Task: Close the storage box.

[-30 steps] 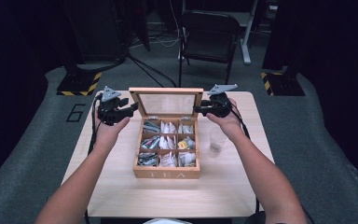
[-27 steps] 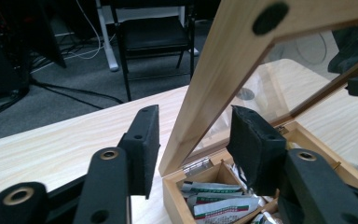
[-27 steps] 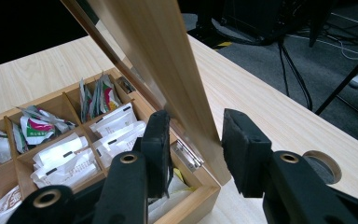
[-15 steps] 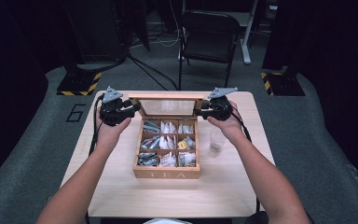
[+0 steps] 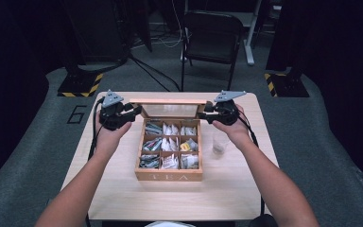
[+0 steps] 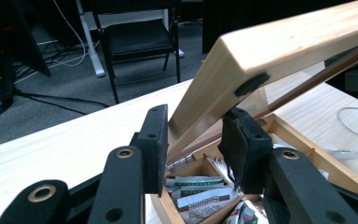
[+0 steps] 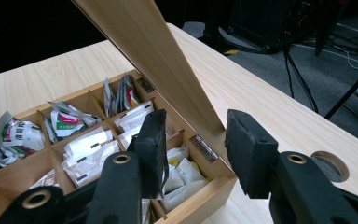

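Tea box lid (image 5: 170, 108) half raised, tilted back, long axis running between both grippers. Left gripper (image 6: 193, 140) clamps lid's side edge. Right gripper (image 7: 193, 140) jaws just been opening, straddling opposite edge, pads apart from wood. Tea box (image 5: 169, 176) below jaws; glass (image 5: 220, 144) just beside right hand.

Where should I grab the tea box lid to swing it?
Grip the lid by its wooden side rails, one hand-held gripper at each end, coming in from the sides. It stands tilted open on rear hinges, and the centre pane looks like glass.
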### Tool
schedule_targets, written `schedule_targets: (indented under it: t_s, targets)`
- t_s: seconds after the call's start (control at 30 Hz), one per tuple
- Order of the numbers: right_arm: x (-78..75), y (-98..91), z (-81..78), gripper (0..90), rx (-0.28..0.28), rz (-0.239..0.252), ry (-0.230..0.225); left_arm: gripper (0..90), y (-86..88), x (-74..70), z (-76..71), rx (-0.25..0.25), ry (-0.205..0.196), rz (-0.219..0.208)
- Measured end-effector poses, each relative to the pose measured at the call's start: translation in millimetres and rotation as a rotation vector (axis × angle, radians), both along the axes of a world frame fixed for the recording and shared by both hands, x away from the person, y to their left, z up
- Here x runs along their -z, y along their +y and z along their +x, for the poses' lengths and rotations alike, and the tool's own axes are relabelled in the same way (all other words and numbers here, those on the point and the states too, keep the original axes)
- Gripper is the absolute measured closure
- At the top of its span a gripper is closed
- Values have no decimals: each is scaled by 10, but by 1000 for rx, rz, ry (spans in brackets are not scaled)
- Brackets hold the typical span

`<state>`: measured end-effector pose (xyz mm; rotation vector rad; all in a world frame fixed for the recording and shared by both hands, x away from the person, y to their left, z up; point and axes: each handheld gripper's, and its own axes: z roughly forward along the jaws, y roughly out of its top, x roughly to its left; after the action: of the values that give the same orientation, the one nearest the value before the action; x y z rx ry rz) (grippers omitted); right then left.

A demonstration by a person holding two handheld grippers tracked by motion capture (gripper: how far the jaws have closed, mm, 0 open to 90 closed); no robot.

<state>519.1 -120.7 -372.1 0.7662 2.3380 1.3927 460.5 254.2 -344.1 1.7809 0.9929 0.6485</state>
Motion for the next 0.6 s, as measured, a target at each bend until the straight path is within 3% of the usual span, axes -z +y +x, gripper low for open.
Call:
schedule_targets:
  t_s: [0.33, 0.6]
  targets:
    - [-107, -10, -157, 567, -32, 7, -28, 600, 23, -8, -167, 23, -21, -9]
    - [-193, -23, -316, 557, -59, 22, -40, 586, 40, 45, -274, 41, -14, -9]
